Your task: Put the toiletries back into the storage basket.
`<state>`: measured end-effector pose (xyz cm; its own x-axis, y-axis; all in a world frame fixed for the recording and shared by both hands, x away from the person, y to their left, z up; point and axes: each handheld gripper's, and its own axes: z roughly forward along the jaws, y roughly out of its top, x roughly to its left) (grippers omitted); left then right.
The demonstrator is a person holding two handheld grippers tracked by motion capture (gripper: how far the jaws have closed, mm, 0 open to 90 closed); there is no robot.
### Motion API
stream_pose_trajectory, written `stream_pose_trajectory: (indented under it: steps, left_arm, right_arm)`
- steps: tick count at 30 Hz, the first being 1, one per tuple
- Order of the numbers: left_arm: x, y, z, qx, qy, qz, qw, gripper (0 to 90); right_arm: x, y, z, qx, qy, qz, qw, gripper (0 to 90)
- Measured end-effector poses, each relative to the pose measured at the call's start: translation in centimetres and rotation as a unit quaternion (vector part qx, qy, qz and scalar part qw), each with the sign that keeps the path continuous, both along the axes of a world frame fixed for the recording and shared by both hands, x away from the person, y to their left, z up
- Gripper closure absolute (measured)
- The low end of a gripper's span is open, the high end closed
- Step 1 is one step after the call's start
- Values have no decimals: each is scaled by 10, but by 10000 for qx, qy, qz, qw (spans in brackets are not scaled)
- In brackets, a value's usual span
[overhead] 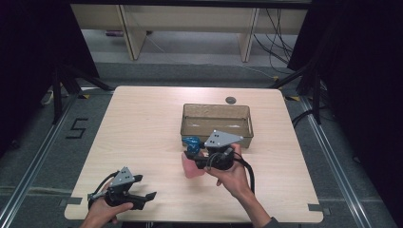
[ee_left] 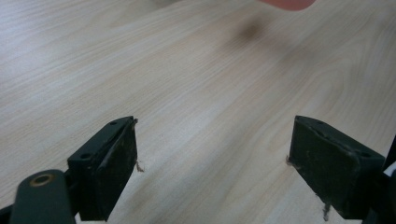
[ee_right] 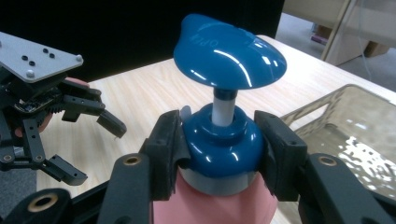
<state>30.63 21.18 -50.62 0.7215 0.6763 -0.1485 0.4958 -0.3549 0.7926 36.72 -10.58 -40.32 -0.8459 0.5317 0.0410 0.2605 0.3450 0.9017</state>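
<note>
A pink pump bottle (overhead: 192, 166) with a blue pump head (overhead: 192, 143) is held above the table's middle. My right gripper (overhead: 202, 154) is shut on its blue collar (ee_right: 219, 142), one jaw on each side, and the blue pump head (ee_right: 229, 56) rises above the jaws. The pink body (ee_right: 210, 205) sits below them. My left gripper (overhead: 144, 197) rests near the table's front left edge, open, with bare wood between its fingers (ee_left: 112, 163). It also appears at the left of the right gripper view (ee_right: 88, 144).
A clear brownish plastic bin (overhead: 216, 124) stands just behind the bottle, right of centre; its rim (ee_right: 327, 100) lies to the right in the right gripper view. A small dark round spot (overhead: 231, 99) marks the table's far edge. Dark stands flank the table.
</note>
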Motion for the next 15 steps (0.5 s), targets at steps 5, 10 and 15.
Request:
stream_pose_trajectory:
  steps: [5,10,15]
  left_arm:
    - [0,-1,0,-35,0,18,10000,148]
    - [0,-1,-1,-47,-25,64,10000,148]
    - [0,-1,-1,-49,-26,66,10000,148]
  right_arm:
    - [4,-10,8,9,-192,-68,9998,535]
    - [4,-19,15,94,-66,-213,9997,536]
    - [7,-30,22,106,-91,-350,9993,535]
